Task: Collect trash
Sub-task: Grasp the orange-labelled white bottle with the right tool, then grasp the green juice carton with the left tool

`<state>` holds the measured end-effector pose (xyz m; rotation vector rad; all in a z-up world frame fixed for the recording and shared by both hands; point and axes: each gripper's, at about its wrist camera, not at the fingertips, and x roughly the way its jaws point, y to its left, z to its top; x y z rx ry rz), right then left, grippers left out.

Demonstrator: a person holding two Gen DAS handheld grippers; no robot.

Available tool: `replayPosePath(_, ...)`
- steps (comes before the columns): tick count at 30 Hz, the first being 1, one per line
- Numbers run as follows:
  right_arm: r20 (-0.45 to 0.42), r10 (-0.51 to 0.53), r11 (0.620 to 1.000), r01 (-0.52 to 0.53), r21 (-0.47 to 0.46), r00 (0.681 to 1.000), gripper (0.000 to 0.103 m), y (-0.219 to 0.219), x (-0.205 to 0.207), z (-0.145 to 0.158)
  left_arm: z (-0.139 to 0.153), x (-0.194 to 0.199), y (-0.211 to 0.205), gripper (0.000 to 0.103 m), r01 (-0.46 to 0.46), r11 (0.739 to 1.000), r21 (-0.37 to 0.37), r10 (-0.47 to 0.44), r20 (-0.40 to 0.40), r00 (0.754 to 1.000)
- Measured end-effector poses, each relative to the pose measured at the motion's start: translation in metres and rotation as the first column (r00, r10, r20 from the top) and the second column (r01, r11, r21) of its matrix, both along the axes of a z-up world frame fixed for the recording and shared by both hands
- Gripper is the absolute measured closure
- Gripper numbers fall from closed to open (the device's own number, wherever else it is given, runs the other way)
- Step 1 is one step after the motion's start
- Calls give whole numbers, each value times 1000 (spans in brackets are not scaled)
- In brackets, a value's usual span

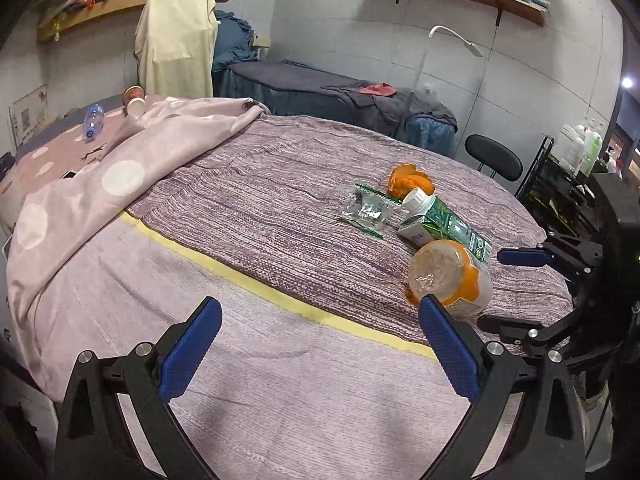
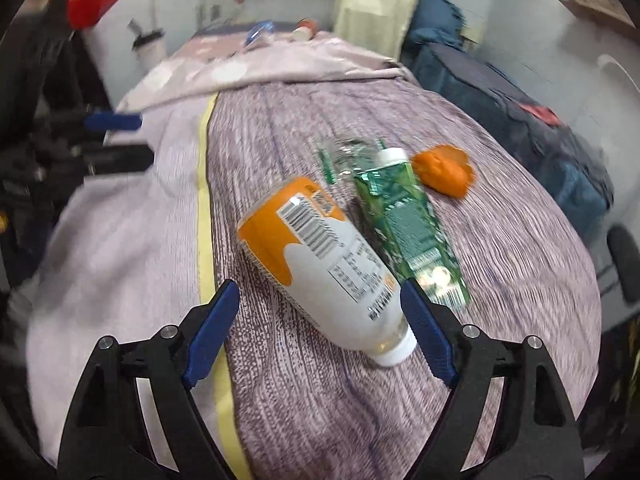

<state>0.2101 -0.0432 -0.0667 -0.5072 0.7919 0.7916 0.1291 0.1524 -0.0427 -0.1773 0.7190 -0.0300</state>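
The trash sits in a little pile on the bed. Closest to you is a white plastic bottle with an orange label, lying on its side on the purple striped bedspread. Right beside it lies a green drink carton with a white cap, and they look like they touch. Next to the carton's cap sits a crinkly clear wrapper with green edges. Just past that is a squashed orange bag.

Your right hand-held gripper has its blue fingers spread wide. The bottle's neck end lies between them, but the fingers do not squeeze it yet. The picture is blurry, so I cannot tell if one finger touches it.

Your left hand-held gripper is wide open too and holds nothing. It hangs over the pale part of the bedspread, near the yellow stripe.

Far up the bed, on the pink spotted blanket, lie a clear water bottle with a blue label and a tipped paper cup.

So nothing looks picked up yet. All six pieces are left to collect. I see no bin or bag for them.
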Motion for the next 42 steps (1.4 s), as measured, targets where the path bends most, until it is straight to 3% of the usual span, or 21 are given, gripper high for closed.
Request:
replayPosePath(6,69,116,982,-104,-157,991,24,24,12,-18,-8,4,7,6,8,1000,-28,-9,-22,1000)
replayPosePath(11,67,154,973,-140,-182,986,24,33,31,-28,-11,7,7,6,30,999,-17,-30,-28,999)
replayPosePath(18,34,143,984,-139,-110,989,30,39,41,-28,-11,15,1,6,73,997,7,-73,-21,997)
replayPosePath(22,54,92,996,-91,-14,994,35,19,29,-9,-6,24,-11,6,151,987,50,-151,0,989)
replayPosePath(28,65,-83,974,67,216,994,39,-38,14,31,-6,56,-43,6,336,926,171,-330,-62,942)
replayPosePath(30,53,-126,955,107,276,991,41,-56,9,39,-5,67,-59,7,391,885,253,-383,-82,920)
replayPosePath(33,50,-194,932,168,321,980,41,-79,-1,47,-2,84,-84,11,474,803,361,-465,-117,878)
replayPosePath(36,24,-235,905,210,371,972,41,-96,-9,52,0,101,-111,16,542,700,465,-533,-165,830)
replayPosePath(39,17,-280,880,249,403,960,41,-113,-19,56,-7,111,-142,20,619,540,570,-606,-247,756)
replayPosePath(40,15,-292,871,259,418,956,41,-118,-23,57,-12,113,-155,20,649,466,601,-628,-292,721)
replayPosePath(42,14,-311,857,274,436,950,41,-127,-30,59,-23,116,-173,20,691,351,631,-648,-369,666)
